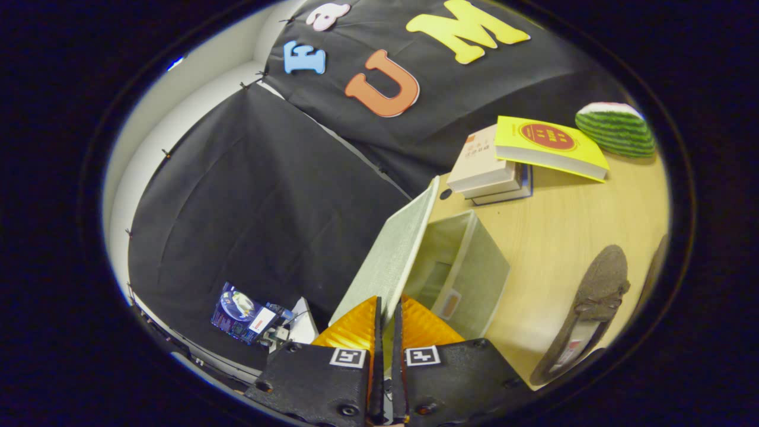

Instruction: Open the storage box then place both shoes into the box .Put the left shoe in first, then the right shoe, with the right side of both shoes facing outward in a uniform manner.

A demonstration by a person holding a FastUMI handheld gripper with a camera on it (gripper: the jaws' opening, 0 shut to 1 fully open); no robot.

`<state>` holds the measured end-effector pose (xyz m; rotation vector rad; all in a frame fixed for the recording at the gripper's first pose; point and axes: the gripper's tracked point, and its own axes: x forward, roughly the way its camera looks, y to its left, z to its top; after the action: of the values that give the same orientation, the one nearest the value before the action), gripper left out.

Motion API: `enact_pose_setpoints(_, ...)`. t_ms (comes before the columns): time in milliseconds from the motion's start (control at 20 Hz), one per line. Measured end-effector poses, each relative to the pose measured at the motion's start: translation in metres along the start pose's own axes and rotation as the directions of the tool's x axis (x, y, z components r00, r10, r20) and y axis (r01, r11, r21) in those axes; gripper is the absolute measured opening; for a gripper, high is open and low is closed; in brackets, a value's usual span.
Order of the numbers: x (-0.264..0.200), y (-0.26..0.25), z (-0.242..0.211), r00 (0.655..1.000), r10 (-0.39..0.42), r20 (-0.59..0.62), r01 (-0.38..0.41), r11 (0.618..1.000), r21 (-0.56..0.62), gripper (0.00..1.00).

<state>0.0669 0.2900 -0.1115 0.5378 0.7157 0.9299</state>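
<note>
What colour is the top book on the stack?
Yellow, with a red round emblem; gripper view.

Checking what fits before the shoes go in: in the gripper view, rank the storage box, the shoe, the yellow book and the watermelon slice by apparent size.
1. storage box, its lid pinched by the gripper
2. shoe
3. yellow book
4. watermelon slice

Book and slice lie farther away, so their ranks are unsure.

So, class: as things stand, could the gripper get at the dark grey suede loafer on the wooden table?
Probably not yet. The gripper is shut on the pale green fabric lid of the storage box, holding it raised. The dark grey suede loafer lies uncovered beside the box, so the path looks free once the lid is released.
</note>
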Motion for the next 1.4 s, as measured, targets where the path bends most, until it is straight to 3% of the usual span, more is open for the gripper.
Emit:
enact_pose_setpoints(350,0.028,0.113,0.032,0.999,0.046,0.008,-0.044,0.980,-0.193,0.11)
enact_pose_setpoints(650,0.104,0.199,0.011,0.993,0.082,-0.087,-0.108,0.928,-0.358,0.16)
enact_pose_setpoints(850,0.117,0.215,0.035,0.996,0.059,0.061,-0.019,0.852,-0.523,0.49)
enact_pose_setpoints(1000,0.100,0.216,0.053,0.982,0.057,0.180,0.054,0.831,-0.553,0.77)
enact_pose_setpoints(1300,0.048,0.183,0.076,0.952,-0.043,0.304,0.212,0.809,-0.548,1.00)
enact_pose_setpoints(1400,0.029,0.166,0.079,0.942,-0.085,0.324,0.259,0.797,-0.545,1.00)
